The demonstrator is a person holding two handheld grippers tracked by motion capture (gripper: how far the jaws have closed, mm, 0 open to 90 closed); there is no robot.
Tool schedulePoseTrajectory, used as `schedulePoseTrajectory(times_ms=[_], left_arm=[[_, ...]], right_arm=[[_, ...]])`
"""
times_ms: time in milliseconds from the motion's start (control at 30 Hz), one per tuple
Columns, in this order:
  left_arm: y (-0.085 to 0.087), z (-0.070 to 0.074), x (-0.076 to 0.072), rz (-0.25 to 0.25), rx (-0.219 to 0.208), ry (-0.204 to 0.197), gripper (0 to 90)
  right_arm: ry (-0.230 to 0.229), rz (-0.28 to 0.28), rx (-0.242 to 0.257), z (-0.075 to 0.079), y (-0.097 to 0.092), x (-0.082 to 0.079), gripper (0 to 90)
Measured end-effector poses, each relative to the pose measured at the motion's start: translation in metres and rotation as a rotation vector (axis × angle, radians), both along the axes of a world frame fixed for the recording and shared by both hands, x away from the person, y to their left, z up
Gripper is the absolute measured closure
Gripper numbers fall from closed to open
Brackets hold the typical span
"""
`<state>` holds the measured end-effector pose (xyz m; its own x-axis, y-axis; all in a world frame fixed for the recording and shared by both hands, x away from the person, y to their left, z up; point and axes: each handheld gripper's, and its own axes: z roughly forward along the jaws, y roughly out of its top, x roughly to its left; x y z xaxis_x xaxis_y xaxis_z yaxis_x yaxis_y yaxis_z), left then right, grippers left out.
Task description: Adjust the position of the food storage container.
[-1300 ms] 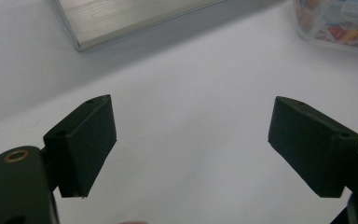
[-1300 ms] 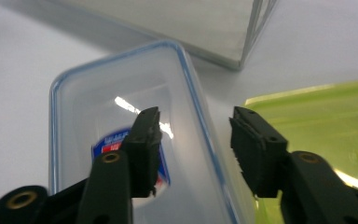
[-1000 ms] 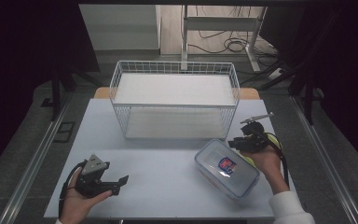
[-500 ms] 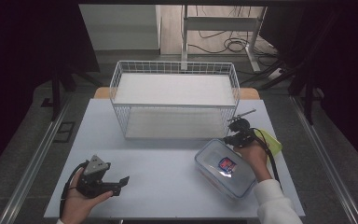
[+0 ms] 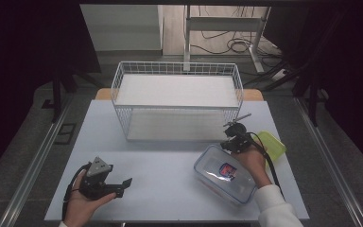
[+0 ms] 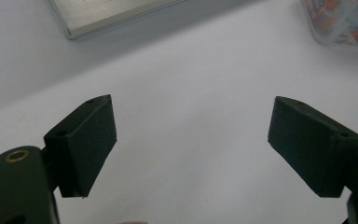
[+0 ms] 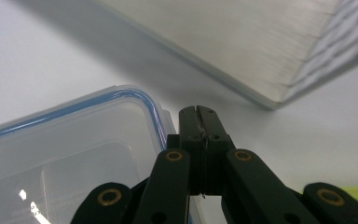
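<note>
The right hand-held gripper [image 5: 231, 140] rests at the far end of a clear plastic box [image 5: 224, 173] with a blue-edged lid, which lies on the white desk [image 5: 170, 189] toward its right side, just in front of a white wire basket [image 5: 177, 101]. In the right gripper view its jaws are pressed together with nothing between them, having just closed, and their tip sits right beside the rounded corner of the box's lid [image 7: 65, 154]; whether it touches the rim cannot be told. A yellow-green lid [image 5: 272, 143] lies on the desk just beyond the person's right hand [image 5: 253, 158]. The left hand-held gripper [image 5: 123, 184] is held low over the near left part of the desk, well apart from the box, with its jaws spread wide over bare desk surface.
</note>
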<state>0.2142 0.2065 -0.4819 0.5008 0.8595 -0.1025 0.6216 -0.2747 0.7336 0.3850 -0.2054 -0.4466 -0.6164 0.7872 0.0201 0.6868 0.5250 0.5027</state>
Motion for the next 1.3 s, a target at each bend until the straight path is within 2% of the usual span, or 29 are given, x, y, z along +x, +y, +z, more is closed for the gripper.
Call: schedulePoseTrajectory(times_ms=[367,500,567,600,633,667,700,767,900,933,1000,1033,1067,1167,1200,1233,1267,1300], left_arm=[[-0.001,-0.002,0.0,-0.001,-0.003,0.01,14.8],[-0.002,-0.002,0.0,-0.004,0.0,0.013,14.9],[-0.001,-0.002,0.0,0.001,-0.007,0.011,14.8],[0.0,-0.002,-0.001,0.004,-0.007,0.011,14.9],[0.0,-0.002,-0.001,0.004,-0.007,0.011,14.8],[0.002,-0.002,-0.001,0.005,-0.007,0.009,14.9],[0.002,-0.002,-0.001,0.005,-0.007,0.009,14.8],[0.003,-0.002,-0.002,0.008,-0.009,0.011,14.9],[0.002,-0.003,-0.001,0.007,-0.013,0.017,14.8],[0.001,-0.003,-0.001,0.004,-0.012,0.017,14.8],[0.001,-0.002,-0.001,0.002,-0.013,0.015,14.8],[0.0,-0.002,-0.001,-0.001,-0.013,0.014,14.8],[0.0,-0.002,-0.001,-0.001,-0.013,0.014,14.8],[-0.001,-0.002,0.0,-0.006,-0.01,0.014,14.7],[-0.001,-0.002,0.001,-0.005,-0.014,0.013,14.6],[-0.001,-0.002,0.001,-0.005,-0.014,0.013,14.6],[-0.001,-0.002,0.001,-0.002,-0.016,0.014,14.5],[-0.001,-0.002,0.001,-0.002,-0.016,0.013,14.5]], right_arm=[[0.008,0.086,0.026,-0.003,0.025,-0.019,89.8],[0.018,0.103,0.038,-0.003,0.028,-0.021,89.8],[0.007,0.102,0.049,0.0,0.025,-0.023,89.8],[-0.024,0.091,0.071,0.01,0.017,-0.027,89.7],[-0.024,0.091,0.071,0.01,0.017,-0.027,89.7],[-0.049,0.069,0.099,0.021,0.004,-0.035,89.8],[-0.049,0.069,0.099,0.021,0.004,-0.035,89.8],[-0.065,0.043,0.113,0.029,-0.014,-0.046,89.7],[-0.086,-0.03,0.108,0.035,-0.052,-0.071,89.7],[-0.078,-0.057,0.098,0.036,-0.07,-0.084,89.8],[-0.075,-0.066,0.094,0.036,-0.076,-0.089,89.7],[-0.065,-0.091,0.075,0.034,-0.094,-0.103,89.8],[-0.065,-0.091,0.075,0.034,-0.094,-0.103,89.8],[-0.032,-0.125,0.062,0.024,-0.114,-0.123,89.7],[-0.021,-0.131,0.03,0.014,-0.123,-0.135,89.7],[-0.021,-0.131,0.03,0.014,-0.123,-0.135,89.7],[-0.002,-0.138,0.014,0.003,-0.129,-0.144,89.7],[0.003,-0.142,0.015,0.0,-0.131,-0.147,89.7]])
